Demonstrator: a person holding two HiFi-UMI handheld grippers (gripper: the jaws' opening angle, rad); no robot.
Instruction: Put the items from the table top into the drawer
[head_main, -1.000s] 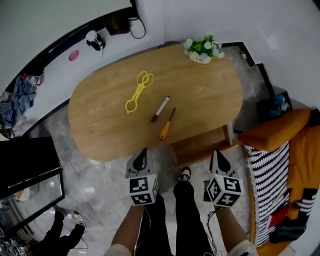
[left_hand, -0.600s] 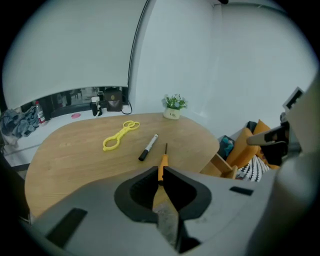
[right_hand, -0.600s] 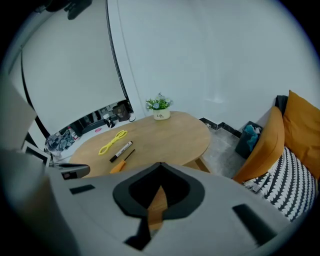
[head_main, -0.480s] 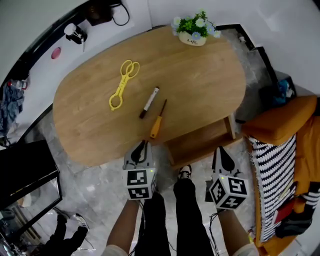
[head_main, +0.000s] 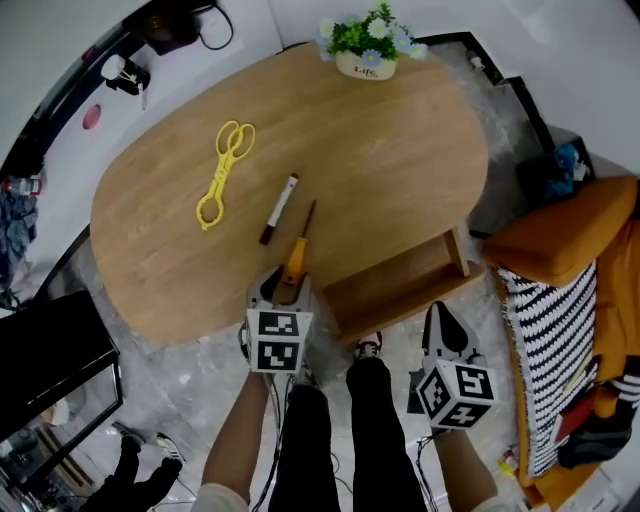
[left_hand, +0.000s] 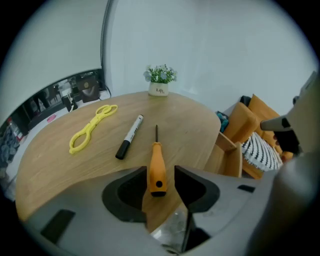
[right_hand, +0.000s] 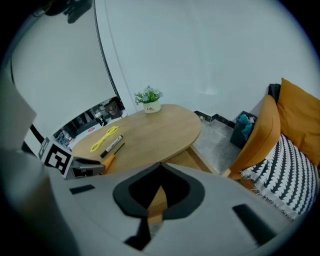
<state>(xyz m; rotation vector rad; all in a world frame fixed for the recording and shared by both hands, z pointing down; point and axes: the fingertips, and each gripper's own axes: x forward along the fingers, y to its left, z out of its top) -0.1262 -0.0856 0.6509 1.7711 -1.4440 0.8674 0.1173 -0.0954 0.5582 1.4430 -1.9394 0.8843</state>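
Black trousers (head_main: 340, 440), a black-and-white shoe (head_main: 370, 348) and pale sleeves (head_main: 222, 497) at the frame's edge make up the person's dress. The left tool (head_main: 283, 288) and right tool (head_main: 441, 312) are grey, tapering to narrow tips, their jaws lined with curved black pads (left_hand: 122, 192). Each bears a cube (head_main: 278, 342) of black-and-white square markers. Thin cables (head_main: 278, 440) trail beside the trousers.
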